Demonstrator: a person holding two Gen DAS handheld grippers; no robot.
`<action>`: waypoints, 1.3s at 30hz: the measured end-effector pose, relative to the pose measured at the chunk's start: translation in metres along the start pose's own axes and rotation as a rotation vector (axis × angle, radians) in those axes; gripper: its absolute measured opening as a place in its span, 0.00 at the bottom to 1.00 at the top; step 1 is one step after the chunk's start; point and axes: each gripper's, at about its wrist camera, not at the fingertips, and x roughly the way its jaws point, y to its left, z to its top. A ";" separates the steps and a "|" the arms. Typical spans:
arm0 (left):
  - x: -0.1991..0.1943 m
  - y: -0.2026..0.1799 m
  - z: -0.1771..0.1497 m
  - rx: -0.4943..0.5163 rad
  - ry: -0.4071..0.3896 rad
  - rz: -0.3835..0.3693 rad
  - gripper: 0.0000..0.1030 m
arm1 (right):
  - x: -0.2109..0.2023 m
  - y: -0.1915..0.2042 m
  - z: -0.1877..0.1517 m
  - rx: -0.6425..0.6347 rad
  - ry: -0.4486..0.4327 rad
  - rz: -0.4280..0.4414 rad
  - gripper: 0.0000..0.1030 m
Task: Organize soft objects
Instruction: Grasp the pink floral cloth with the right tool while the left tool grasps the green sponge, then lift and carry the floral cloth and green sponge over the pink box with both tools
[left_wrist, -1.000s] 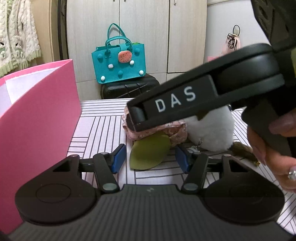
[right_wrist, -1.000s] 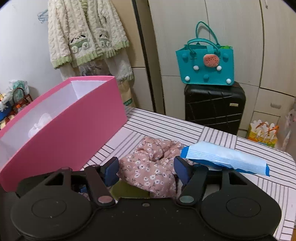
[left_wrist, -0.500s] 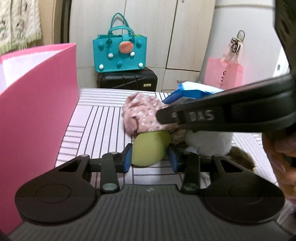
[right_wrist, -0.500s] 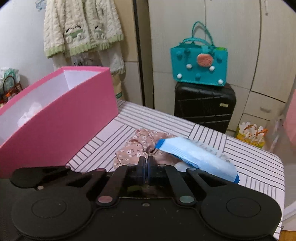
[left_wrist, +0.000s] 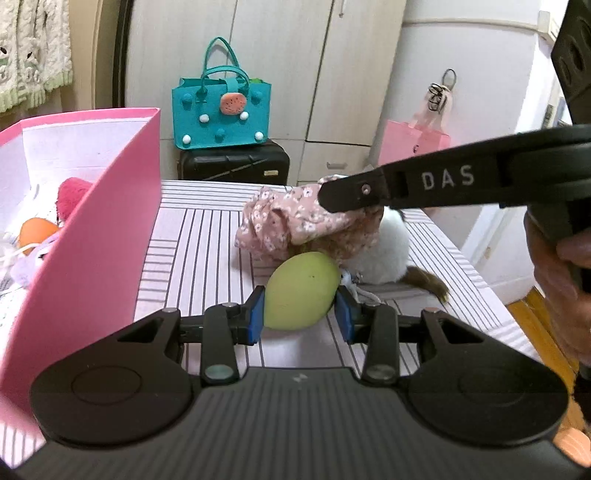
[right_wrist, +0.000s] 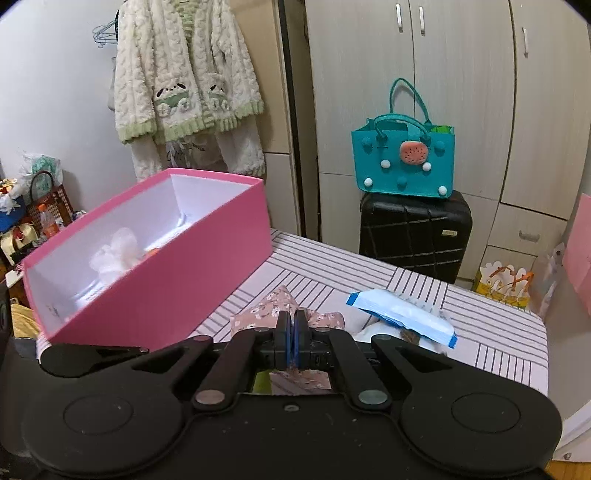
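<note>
Both tools angled downward: left tool (left_wrist: 300, 317) around green toy (left_wrist: 301, 291), right tool (right_wrist: 294, 341) on floral cloth (right_wrist: 266, 314).

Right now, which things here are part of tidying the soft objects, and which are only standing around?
Part of the job:
- green squishy toy, held by left gripper
- floral cloth, pinched by right gripper
- white fluffy toy
- blue tissue pack
- pink box

Just standing around:
- teal bag
- black suitcase
- cream jacket
</note>
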 end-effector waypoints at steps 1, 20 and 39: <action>-0.004 0.001 0.000 0.005 0.008 -0.007 0.37 | -0.003 0.001 0.000 0.003 0.005 0.000 0.03; -0.072 0.003 0.020 0.150 0.196 -0.123 0.37 | -0.050 0.039 -0.008 0.001 0.103 0.052 0.03; -0.120 0.036 0.024 0.174 0.321 -0.174 0.37 | -0.064 0.081 -0.011 0.043 0.217 0.177 0.03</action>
